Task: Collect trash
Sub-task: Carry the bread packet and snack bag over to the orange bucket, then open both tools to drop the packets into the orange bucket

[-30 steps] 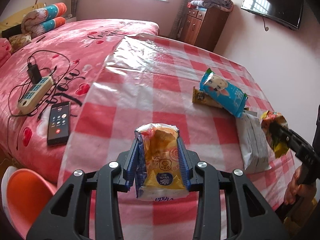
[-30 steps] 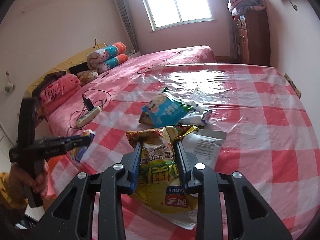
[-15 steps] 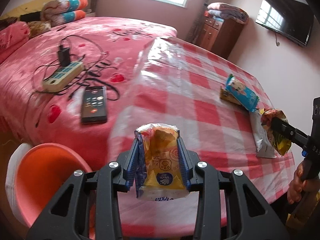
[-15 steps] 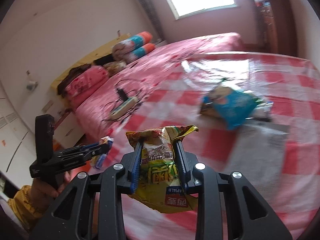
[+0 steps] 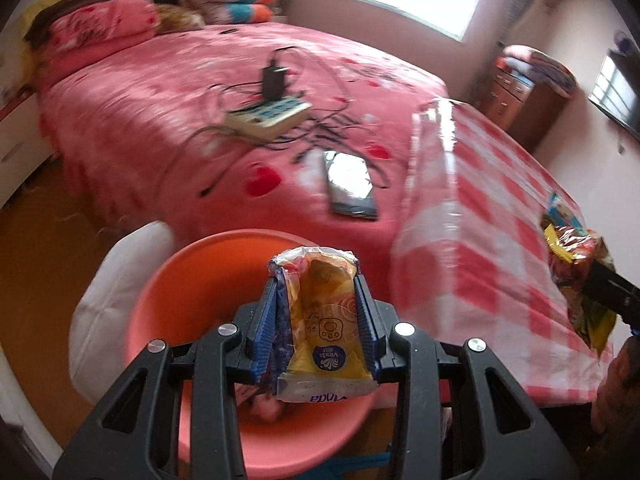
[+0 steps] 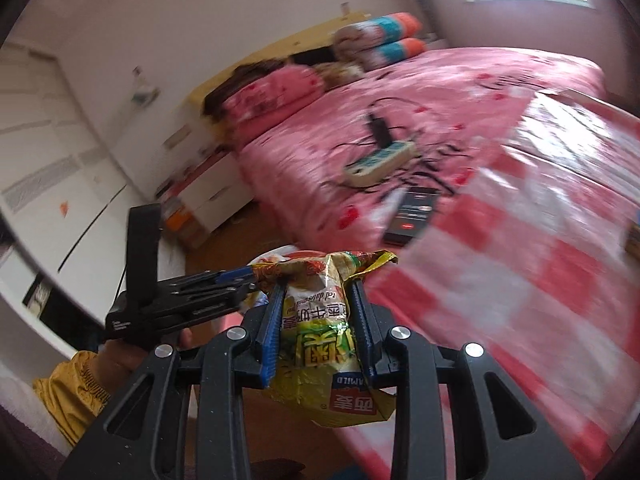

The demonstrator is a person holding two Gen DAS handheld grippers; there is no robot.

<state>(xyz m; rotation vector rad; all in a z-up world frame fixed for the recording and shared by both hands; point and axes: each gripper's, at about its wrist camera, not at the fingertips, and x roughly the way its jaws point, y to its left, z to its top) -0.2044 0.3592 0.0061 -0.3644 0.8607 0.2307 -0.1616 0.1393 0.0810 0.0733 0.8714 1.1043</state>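
My left gripper [image 5: 316, 280] is shut on a yellow tissue packet [image 5: 326, 320] and hangs over the orange trash bin [image 5: 192, 280] with its white liner [image 5: 108, 292] beside the bed. My right gripper [image 6: 316, 284] is shut on a yellow-green snack bag [image 6: 320, 340]. In the left wrist view that snack bag [image 5: 572, 264] shows at the right edge, over the checkered cloth. In the right wrist view the left gripper [image 6: 240, 280] comes in from the left, held by a hand in a yellow sleeve [image 6: 72, 392]. More wrappers [image 5: 560, 208] lie on the cloth at far right.
A phone [image 5: 350, 188] and a power strip [image 5: 268, 116] with black cables lie on the pink bed [image 5: 160, 92]. The red-and-white checkered cloth [image 5: 480, 200] covers the bed's right part. Pillows [image 5: 232, 0] are at the head, a wooden cabinet [image 5: 524, 96] at the back right.
Both grippers have swung left off the checkered cloth toward the bed's edge, each holding its wrapper. The orange bin has come fully under the left gripper.
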